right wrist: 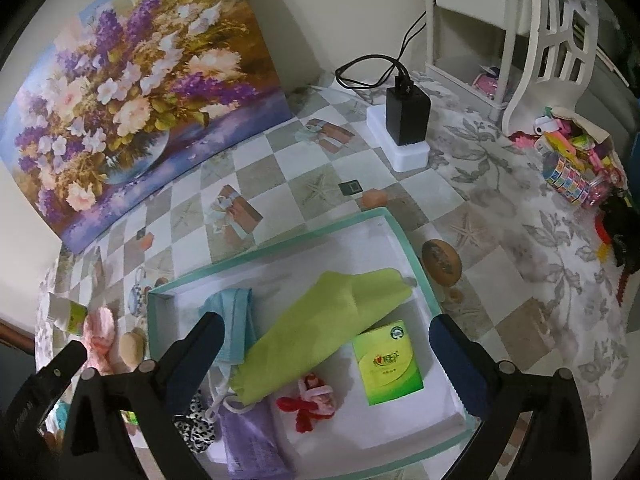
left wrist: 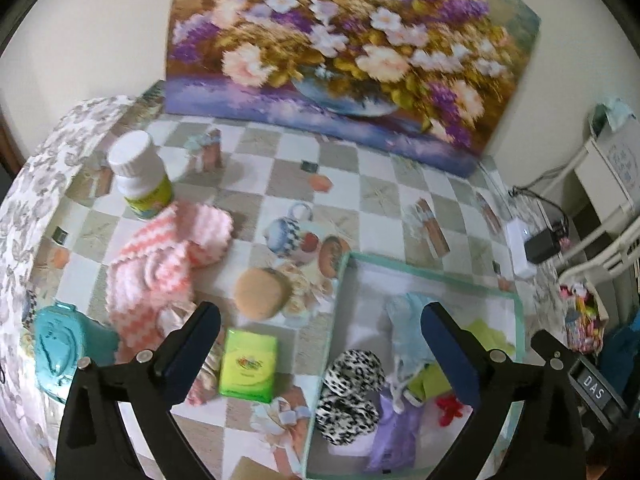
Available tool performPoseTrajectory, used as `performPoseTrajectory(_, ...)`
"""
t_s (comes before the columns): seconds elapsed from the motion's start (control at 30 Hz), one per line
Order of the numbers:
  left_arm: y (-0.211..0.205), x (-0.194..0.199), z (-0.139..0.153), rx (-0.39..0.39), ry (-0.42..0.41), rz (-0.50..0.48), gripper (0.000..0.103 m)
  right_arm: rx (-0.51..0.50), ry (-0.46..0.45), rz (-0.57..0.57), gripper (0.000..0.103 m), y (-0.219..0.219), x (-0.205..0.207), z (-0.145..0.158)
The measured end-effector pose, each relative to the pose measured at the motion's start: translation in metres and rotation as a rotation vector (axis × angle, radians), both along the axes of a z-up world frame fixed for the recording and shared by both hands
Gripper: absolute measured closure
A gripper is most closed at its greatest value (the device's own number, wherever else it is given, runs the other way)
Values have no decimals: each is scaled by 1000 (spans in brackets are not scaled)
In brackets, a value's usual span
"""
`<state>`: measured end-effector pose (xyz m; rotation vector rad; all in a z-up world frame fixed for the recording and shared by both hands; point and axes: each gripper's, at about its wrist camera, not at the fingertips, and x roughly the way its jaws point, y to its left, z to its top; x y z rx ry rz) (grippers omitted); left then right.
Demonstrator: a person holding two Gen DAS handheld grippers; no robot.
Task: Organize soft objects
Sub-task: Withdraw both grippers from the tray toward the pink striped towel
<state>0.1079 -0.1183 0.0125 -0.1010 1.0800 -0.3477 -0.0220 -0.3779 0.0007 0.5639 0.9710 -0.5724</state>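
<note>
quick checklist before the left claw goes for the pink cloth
1. Left claw open, holding nothing: ok.
2. Pink cloth still outside the tray: ok, it needs moving.
3. Cloth free of clutter: not ok, the bottle stands against its far edge.
4. Room left in tray: ok, white floor shows near the green box.
5. Right claw out of the way: not ok, it hangs open over the tray.

Two black tools with silver screws and dark-blue finger pads.
</note>
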Motion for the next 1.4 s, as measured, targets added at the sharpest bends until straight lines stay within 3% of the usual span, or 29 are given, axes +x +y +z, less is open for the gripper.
performPoseTrajectory(0.33, 65, 19, 11, -85, -22, 152, 1, 21, -108, -29, 0, 2, -2, 12)
performPoseTrajectory(0.6, 125, 30, 24, 3, -100, 304, 1, 26, -243, 3, 0, 15, 3, 30)
performPoseTrajectory(0.73, 145, 33, 30, 52, -122, 360, 1, -22, -237, 49, 0, 30, 11, 35)
performPoseTrajectory(0.87, 164, 36, 35, 69, -137, 399, 1, 14, -259, 88, 0, 41, 17, 35)
performPoseTrajectory(1.1, 192, 37, 34, -62, -119, 463, 1, 94, -216, 226, 0, 90, 48, 21)
performPoseTrajectory(1.4, 174, 51, 1, -6, 51, 336, 1, 51, -103, 442, 0, 165, 78, -6)
